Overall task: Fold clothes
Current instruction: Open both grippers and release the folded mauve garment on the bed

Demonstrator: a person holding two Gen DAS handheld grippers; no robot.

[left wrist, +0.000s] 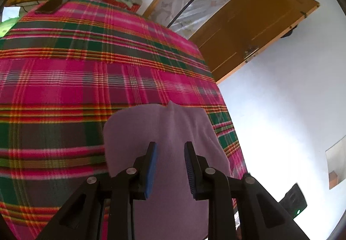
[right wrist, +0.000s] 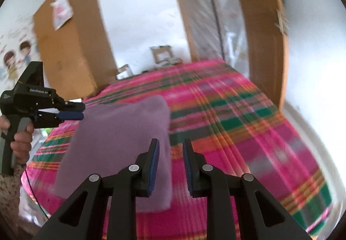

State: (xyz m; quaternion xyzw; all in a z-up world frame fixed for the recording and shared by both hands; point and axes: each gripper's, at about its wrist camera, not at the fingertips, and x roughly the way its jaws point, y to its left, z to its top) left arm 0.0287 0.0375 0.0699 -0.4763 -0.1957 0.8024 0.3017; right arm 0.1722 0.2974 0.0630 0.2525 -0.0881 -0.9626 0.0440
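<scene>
Because the lilac cloth [right wrist: 121, 144] lay as a neat flat rectangle by the bed's [right wrist: 248, 132] near edge, both tongs, left [left wrist: 170, 166] and right [right wrist: 170, 164], hung spread above it, gripping nothing.

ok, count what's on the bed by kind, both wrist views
Purple garment: 1
Dark phone near the far corner: 1
Plaid bedspread: 1
Total: 3
Both grippers, left and right, have their jaws apart, holding nothing.
</scene>
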